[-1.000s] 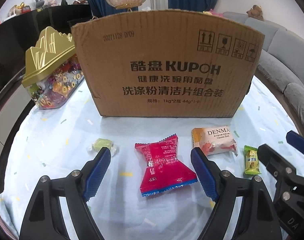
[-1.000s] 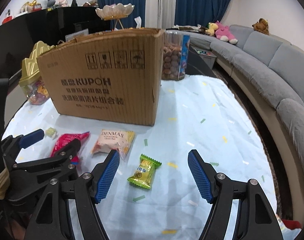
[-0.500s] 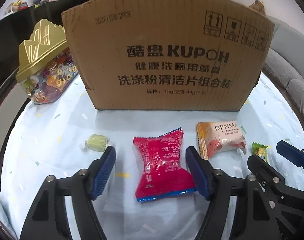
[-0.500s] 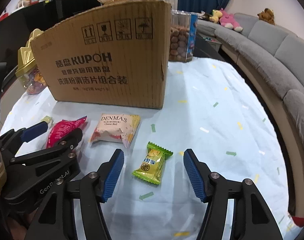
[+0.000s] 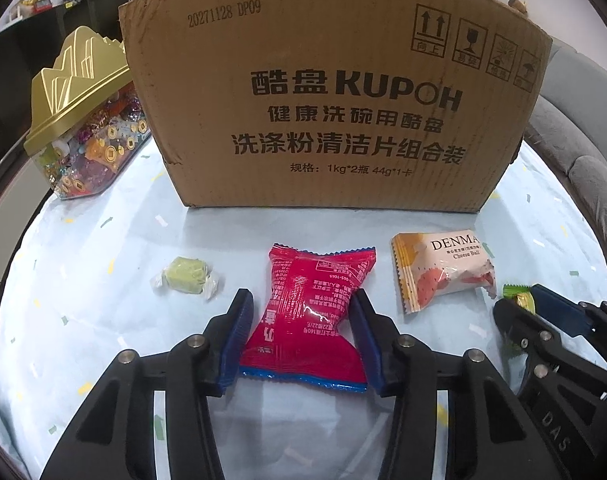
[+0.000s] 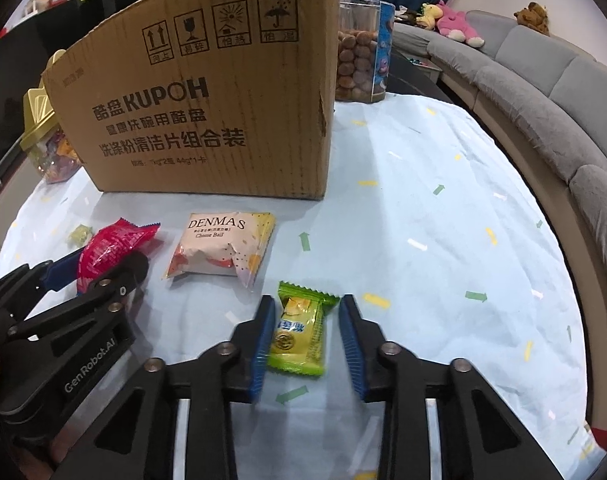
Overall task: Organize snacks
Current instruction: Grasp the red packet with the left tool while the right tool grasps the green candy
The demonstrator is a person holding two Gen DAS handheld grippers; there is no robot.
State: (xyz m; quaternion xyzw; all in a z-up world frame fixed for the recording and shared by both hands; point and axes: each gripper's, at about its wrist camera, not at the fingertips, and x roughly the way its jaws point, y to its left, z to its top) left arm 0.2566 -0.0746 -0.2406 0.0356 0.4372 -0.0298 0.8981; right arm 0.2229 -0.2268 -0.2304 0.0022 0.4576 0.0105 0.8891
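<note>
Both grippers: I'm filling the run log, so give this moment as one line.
left gripper: closing on red packet | right gripper: open around green candy | cardboard box: behind
</note>
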